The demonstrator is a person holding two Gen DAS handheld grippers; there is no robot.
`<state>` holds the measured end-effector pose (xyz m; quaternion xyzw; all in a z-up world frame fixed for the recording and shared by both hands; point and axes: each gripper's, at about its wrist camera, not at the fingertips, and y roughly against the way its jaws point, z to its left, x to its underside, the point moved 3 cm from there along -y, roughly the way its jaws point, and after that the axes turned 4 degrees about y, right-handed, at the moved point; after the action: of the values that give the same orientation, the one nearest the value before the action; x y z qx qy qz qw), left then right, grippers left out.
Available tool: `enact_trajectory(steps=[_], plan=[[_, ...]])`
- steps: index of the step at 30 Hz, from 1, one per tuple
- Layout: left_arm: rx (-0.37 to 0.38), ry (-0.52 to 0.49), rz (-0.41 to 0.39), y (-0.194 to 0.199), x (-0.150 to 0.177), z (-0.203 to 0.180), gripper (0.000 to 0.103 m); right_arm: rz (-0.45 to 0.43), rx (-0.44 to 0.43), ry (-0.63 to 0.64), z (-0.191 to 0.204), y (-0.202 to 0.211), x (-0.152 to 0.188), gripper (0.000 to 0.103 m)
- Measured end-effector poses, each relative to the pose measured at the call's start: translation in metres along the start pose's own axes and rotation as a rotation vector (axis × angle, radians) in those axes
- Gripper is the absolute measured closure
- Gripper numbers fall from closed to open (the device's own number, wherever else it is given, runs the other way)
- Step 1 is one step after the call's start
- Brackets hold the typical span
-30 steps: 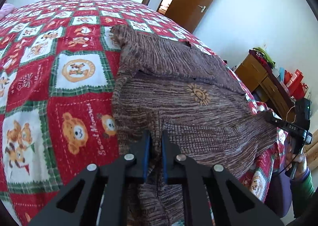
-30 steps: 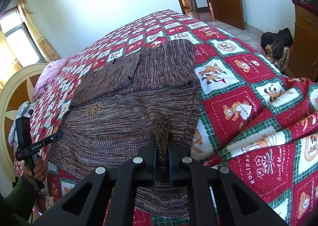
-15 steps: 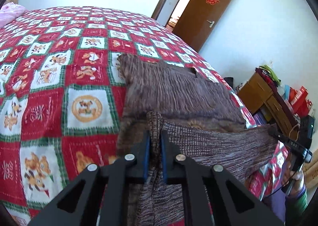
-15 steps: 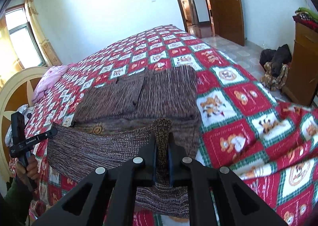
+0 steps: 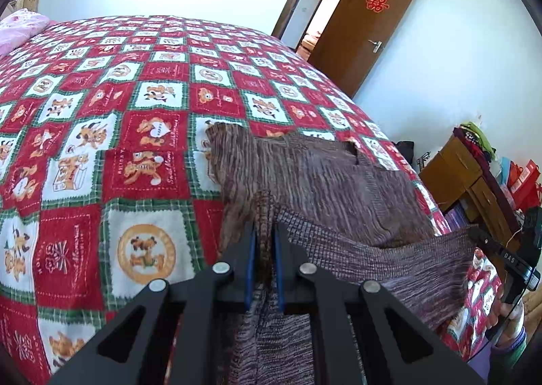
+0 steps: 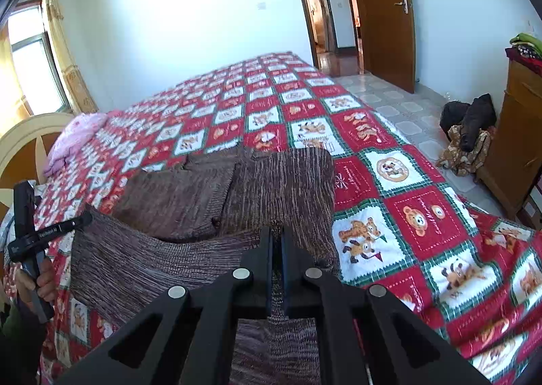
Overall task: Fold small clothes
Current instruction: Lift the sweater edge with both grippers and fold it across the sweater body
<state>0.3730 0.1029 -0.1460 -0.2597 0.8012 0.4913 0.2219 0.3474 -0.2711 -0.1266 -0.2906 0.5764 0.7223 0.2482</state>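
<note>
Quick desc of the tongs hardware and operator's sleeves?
Both tongs are matte black, with angular arms cut by triangular openings, round silver fasteners and blue finger pads. The left tongs and right tongs match. Each handle carries small white lettering and a thin black cable. One sleeve shows green.

The left gripper is built of matte black plastic, with two angular arms pierced by triangular cut-outs and studded with four round silver screws. Blue pads are fitted along the inner faces of its fingers. The right gripper is made alike, black with silver screws and blue inner lining. From the side, a black handle with small white lettering is seen. Bare skin is shown on the right hand and the left hand, with a green sleeve and a thin black cable.
</note>
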Motion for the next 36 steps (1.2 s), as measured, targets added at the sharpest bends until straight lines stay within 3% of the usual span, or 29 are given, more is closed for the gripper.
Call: enact_trajectory(steps=[3,5,7,9,13,18,21,22,23,24,30,32,36], plan=[[0.015,-0.001,0.0,-0.002,0.002,0.001,0.093,0.024,-0.04,-0.055,-0.01,-0.01,0.006,0.098],[0.009,-0.005,-0.002,-0.003,0.004,0.003,0.093,0.052,-0.039,-0.089,-0.022,-0.017,0.011,0.093],[0.009,0.005,0.002,-0.005,0.004,0.005,0.093,0.088,-0.058,-0.126,-0.031,-0.024,0.017,0.058],[0.01,0.014,0.007,-0.006,0.005,0.006,0.093,0.111,-0.085,-0.142,-0.034,-0.032,0.024,0.043],[-0.003,0.006,0.015,-0.009,0.007,0.006,0.093,0.201,-0.05,-0.073,-0.025,-0.054,0.035,0.043],[-0.008,0.005,0.019,-0.011,0.008,0.006,0.093,0.185,0.167,0.074,-0.017,-0.064,0.033,0.043],[-0.008,0.004,0.019,-0.012,0.008,0.006,0.093,0.187,0.139,0.047,-0.023,-0.071,0.031,0.043],[-0.008,0.005,0.019,-0.012,0.009,0.006,0.093,0.186,0.128,0.047,-0.024,-0.072,0.031,0.049],[-0.009,0.006,0.018,-0.012,0.009,0.006,0.093,0.187,0.122,0.06,-0.022,-0.073,0.032,0.065],[-0.008,0.007,0.019,-0.012,0.009,0.007,0.093,0.198,0.133,0.085,-0.02,-0.074,0.033,0.09],[0.003,0.016,0.01,-0.006,0.009,0.009,0.093,0.107,0.202,0.126,-0.002,-0.038,0.026,0.09],[0.007,0.015,0.001,-0.002,0.007,0.007,0.093,0.074,0.224,0.16,0.007,-0.024,0.021,0.095],[0.017,0.009,-0.011,0.003,0.006,0.004,0.093,0.068,0.234,0.181,0.016,-0.016,0.021,0.095]])
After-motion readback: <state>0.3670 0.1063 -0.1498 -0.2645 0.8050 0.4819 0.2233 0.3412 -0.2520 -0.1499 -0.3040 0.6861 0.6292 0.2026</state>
